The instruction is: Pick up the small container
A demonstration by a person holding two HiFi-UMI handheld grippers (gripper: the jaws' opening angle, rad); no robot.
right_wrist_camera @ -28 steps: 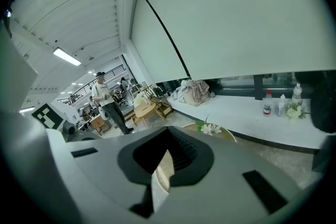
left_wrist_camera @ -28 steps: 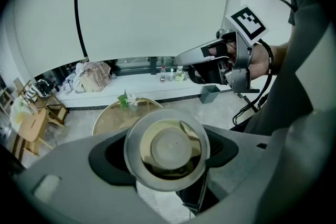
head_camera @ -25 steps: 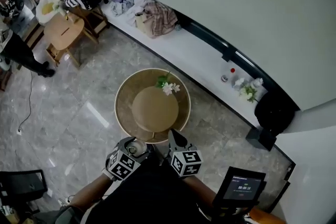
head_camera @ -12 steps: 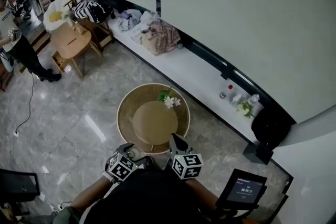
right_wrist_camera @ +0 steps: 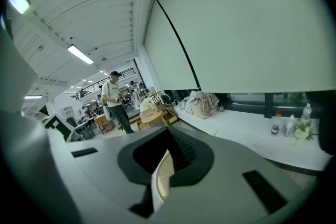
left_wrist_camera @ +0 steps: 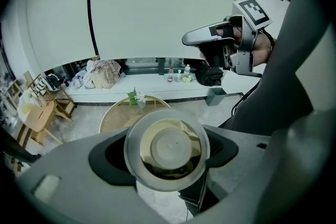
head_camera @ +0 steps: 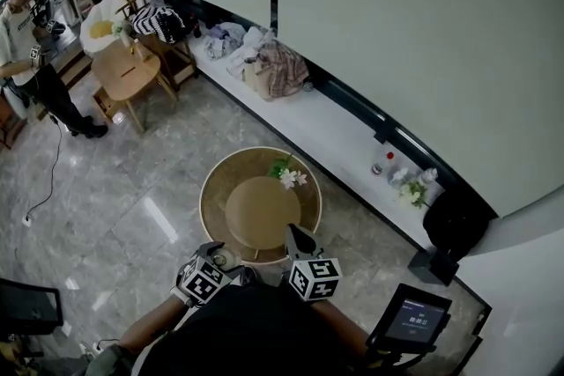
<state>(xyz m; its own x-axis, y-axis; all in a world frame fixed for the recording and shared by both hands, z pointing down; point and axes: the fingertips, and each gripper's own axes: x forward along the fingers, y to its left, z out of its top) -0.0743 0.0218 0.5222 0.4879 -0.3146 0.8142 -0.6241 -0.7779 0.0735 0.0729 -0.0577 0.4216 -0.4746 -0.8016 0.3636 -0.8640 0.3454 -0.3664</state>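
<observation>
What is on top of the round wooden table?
White flowers with green leaves stand near the round wooden table's far edge. The left gripper and right gripper cover its near edge.

Ahead of me the round table (head_camera: 211,198) takes up the floor; its raised middle (head_camera: 262,209) is bare, and only the flower sprig (head_camera: 287,175) at the far rim stands in my way there. The marble floor (head_camera: 115,207) to the left lies open. My left gripper (head_camera: 222,260) has its jaws filled by the small container (left_wrist_camera: 167,147), my right gripper (head_camera: 297,238) by a thin disc (right_wrist_camera: 160,181), edge-on.
</observation>
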